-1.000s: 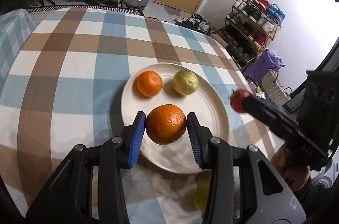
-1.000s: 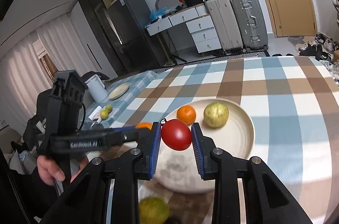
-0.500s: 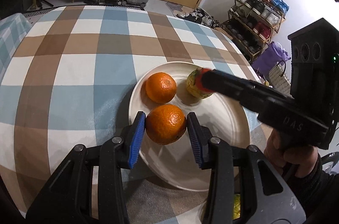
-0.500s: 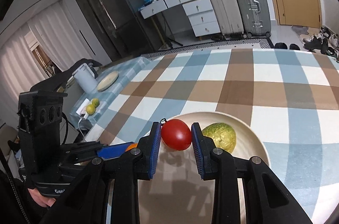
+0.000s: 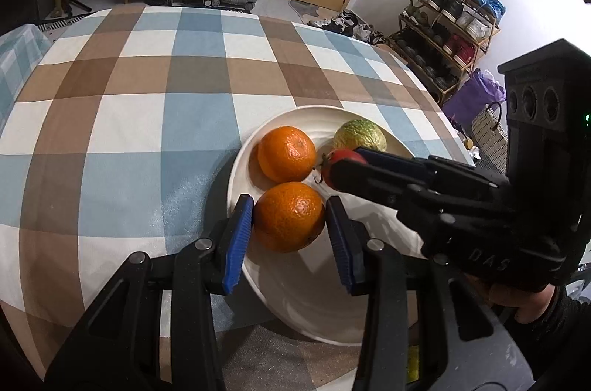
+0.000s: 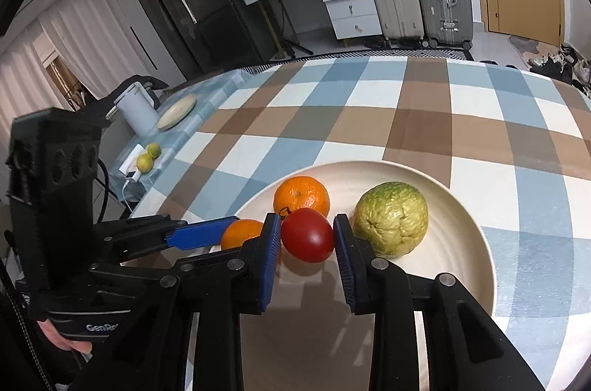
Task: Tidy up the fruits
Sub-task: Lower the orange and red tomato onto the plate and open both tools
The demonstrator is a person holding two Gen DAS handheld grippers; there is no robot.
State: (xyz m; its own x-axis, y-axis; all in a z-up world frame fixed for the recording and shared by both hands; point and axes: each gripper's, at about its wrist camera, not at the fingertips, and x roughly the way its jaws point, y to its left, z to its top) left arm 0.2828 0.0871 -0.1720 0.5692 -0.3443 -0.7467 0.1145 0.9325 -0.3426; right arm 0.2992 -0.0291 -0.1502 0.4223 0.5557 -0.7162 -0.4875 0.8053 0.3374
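Observation:
A white plate [image 5: 317,309] [image 6: 461,206] sits on the checked tablecloth. My left gripper [image 5: 289,219] is shut on an orange [image 5: 288,216] at the plate's near left part; it also shows in the right wrist view [image 6: 242,233]. My right gripper [image 6: 304,235] is shut on a red tomato [image 6: 308,235] low over the plate's middle; the tomato also shows in the left wrist view [image 5: 338,160]. A second orange [image 5: 286,159] [image 6: 301,197] and a green-yellow bumpy fruit [image 5: 360,139] [image 6: 391,219] lie on the plate's far part.
The checked table [image 5: 147,102] stretches far and left. A yellow-green fruit [image 5: 412,363] lies near the front edge, mostly hidden. A side table holds a kettle [image 6: 135,108], a small plate [image 6: 176,112] and two limes [image 6: 146,162]. Suitcases and a shoe rack stand beyond.
My right gripper has carried the tomato in over the plate and lowered it between the fruits. My left gripper has brought the orange forward and down onto the plate's near left.

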